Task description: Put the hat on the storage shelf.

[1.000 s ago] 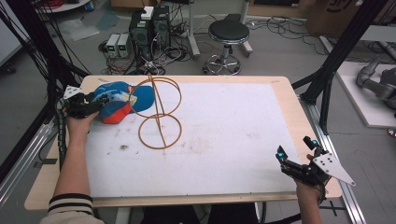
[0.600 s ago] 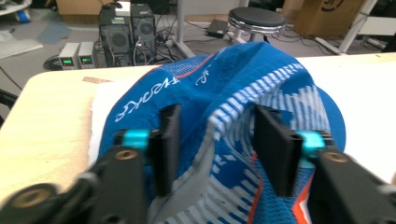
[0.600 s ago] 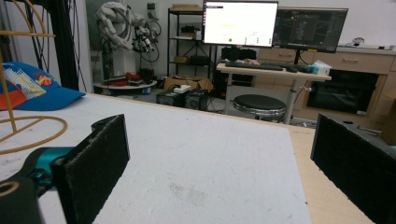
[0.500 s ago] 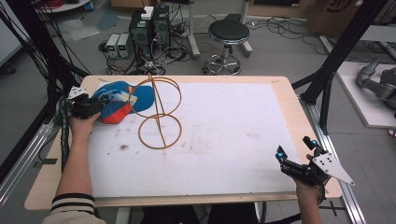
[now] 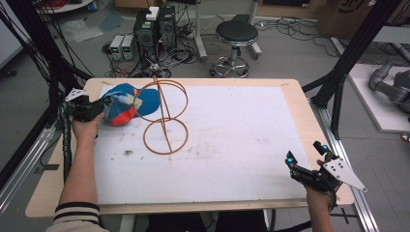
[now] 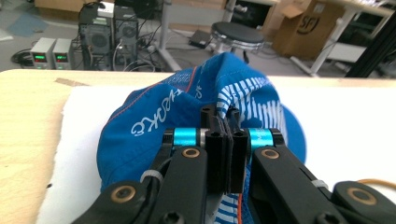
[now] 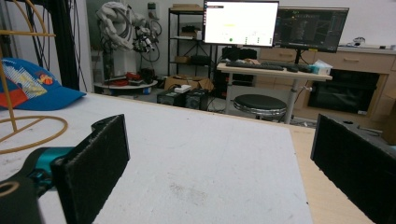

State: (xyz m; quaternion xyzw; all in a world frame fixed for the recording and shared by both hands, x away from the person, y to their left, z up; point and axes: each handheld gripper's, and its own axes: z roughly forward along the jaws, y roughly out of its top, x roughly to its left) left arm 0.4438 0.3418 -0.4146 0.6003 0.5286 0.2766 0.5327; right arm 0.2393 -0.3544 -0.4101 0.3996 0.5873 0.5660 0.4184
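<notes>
A wooden table (image 5: 309, 121) carries a white mat (image 5: 232, 145). At the mat's far left stands a gold wire stand (image 5: 164, 113) of two hoops. Just beside it lies a blue and orange cap (image 5: 123, 102), its fabric pinched between the pressed-together jaws of the left gripper (image 6: 224, 140). The right gripper (image 5: 304, 162) hovers at the near right corner, jaws spread wide.

Wooden table (image 5: 295, 89) is carrying a white mat (image 5: 232, 140) over most of its top. A blue and orange cap (image 5: 126, 104) and a wire ring stand (image 5: 164, 118) are sitting on the mat's far left, touching.
</notes>
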